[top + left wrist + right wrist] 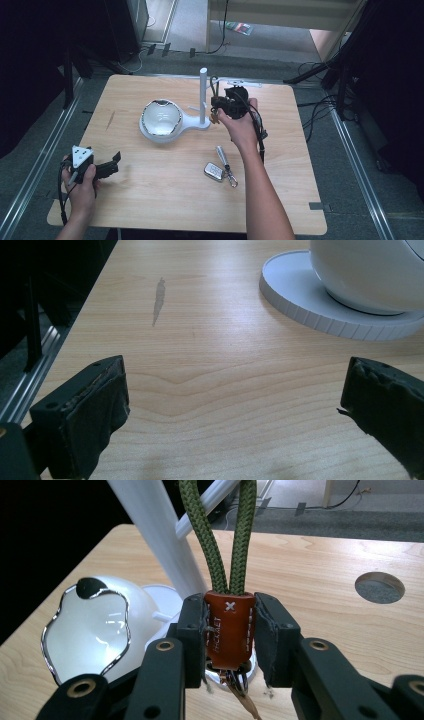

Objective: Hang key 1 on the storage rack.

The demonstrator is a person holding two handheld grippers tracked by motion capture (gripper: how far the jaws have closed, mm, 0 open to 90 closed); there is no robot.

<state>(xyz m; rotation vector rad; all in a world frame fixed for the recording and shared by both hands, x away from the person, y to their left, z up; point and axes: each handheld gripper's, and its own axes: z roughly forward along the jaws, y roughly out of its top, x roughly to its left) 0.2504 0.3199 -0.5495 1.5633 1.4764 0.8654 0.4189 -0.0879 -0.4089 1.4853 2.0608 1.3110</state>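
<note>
The right hand-held gripper [230, 630] clamps the orange leather tab [229, 630] of a green braided cord loop [220, 540] beside the white peg stand [203, 95], while the left hand-held gripper [235, 405] stands open, so the loop may slip off the peg if pulled sideways.

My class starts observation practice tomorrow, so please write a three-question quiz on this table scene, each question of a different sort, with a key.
1. True or false: the right claw is clamped on the brown leather tab of a green cord loop.
2. Multiple choice: what lies between the pads of the left claw? A) a key fob B) bare table top C) the white bowl
3. Short answer: which loose thing lies on the table near the person's right forearm?

Key:
1. True.
2. B.
3. The key fob with its keys and clip, apart from the white bowl on the white stand.
</note>
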